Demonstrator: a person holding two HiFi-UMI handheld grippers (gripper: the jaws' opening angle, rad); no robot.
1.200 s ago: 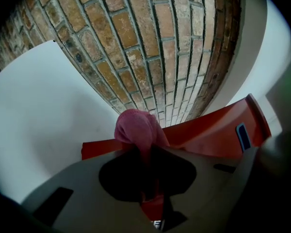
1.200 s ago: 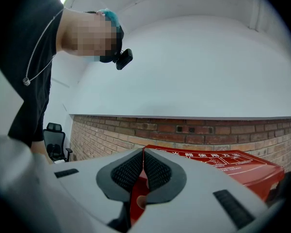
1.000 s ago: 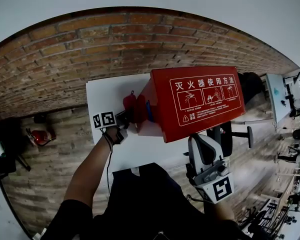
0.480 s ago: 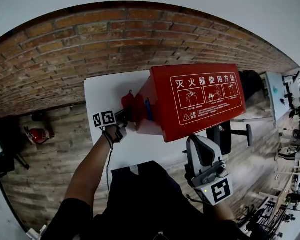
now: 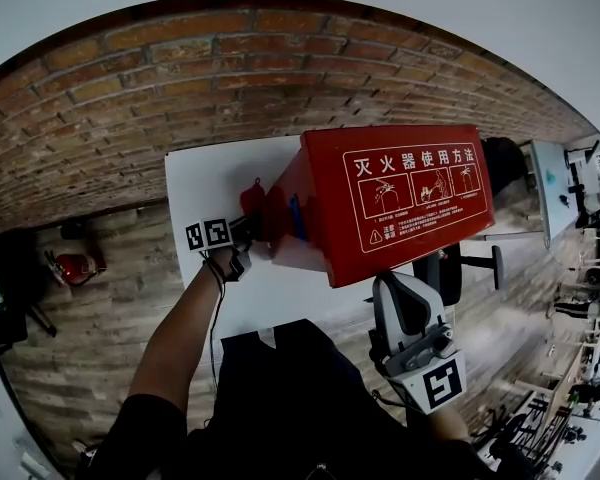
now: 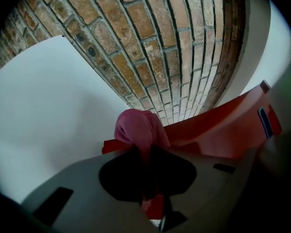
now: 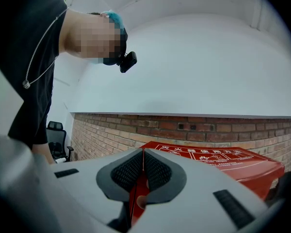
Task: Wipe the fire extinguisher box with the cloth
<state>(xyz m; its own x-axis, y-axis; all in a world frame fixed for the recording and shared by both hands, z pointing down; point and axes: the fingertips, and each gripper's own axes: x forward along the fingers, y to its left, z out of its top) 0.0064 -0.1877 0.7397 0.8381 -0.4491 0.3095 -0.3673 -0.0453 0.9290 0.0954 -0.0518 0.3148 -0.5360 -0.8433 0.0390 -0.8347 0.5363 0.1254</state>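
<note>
The red fire extinguisher box with white Chinese instructions stands on a white table. My left gripper is at the box's left side, shut on a pink-red cloth that touches that side. In the left gripper view the cloth bunches out of the left gripper against the red box. My right gripper hangs below the box's front edge, shut and holding nothing. In the right gripper view the right gripper has its pads together, and the box lid lies beyond.
A brick wall runs behind the table. A small red extinguisher sits on the wooden floor at left. An office chair stands right of the table. The person's torso fills the left of the right gripper view.
The left gripper with the cloth has edged slightly up along the box's left side. The right gripper has barely moved.
</note>
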